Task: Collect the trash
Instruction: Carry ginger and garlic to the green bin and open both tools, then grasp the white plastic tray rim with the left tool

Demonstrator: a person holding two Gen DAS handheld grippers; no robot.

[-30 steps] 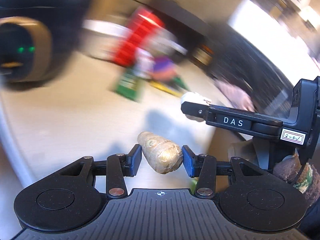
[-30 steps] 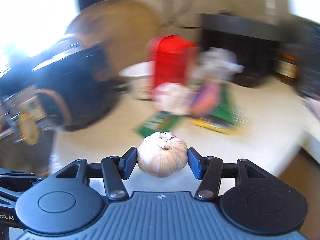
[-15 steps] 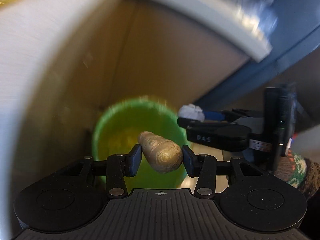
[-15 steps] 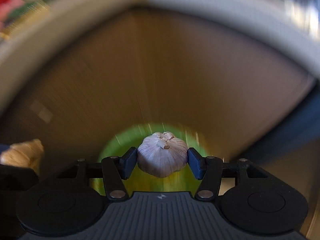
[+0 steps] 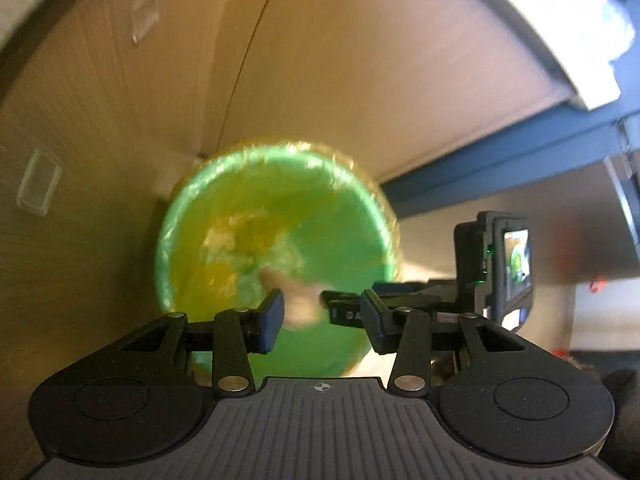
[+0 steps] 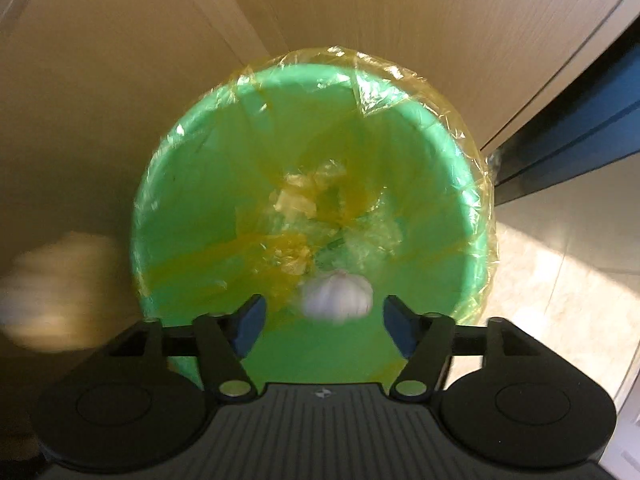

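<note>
A green bin (image 6: pixel 192 184) lined with a clear yellowish bag stands on the floor against a wooden cabinet; it also shows in the left wrist view (image 5: pixel 188 216). My right gripper (image 6: pixel 324 322) is open above the bin, and a garlic bulb (image 6: pixel 336 294) is falling free between its fingers. My left gripper (image 5: pixel 322 320) is open above the bin, and a blurred piece of ginger (image 5: pixel 296 296) is dropping between its fingers. The ginger also shows as a blur at the left of the right wrist view (image 6: pixel 52 292). The right gripper's body (image 5: pixel 492 272) is at the right in the left wrist view.
The wooden cabinet front (image 6: pixel 100 80) rises behind the bin. A dark blue edge (image 6: pixel 568 132) runs at the right. Pale tiled floor (image 6: pixel 560 264) lies to the right of the bin. A countertop edge (image 5: pixel 560 40) is at the upper right.
Both grippers swung from the countertop down to the bin and opened. The ginger and the garlic have left the fingers and are falling into the bin.
</note>
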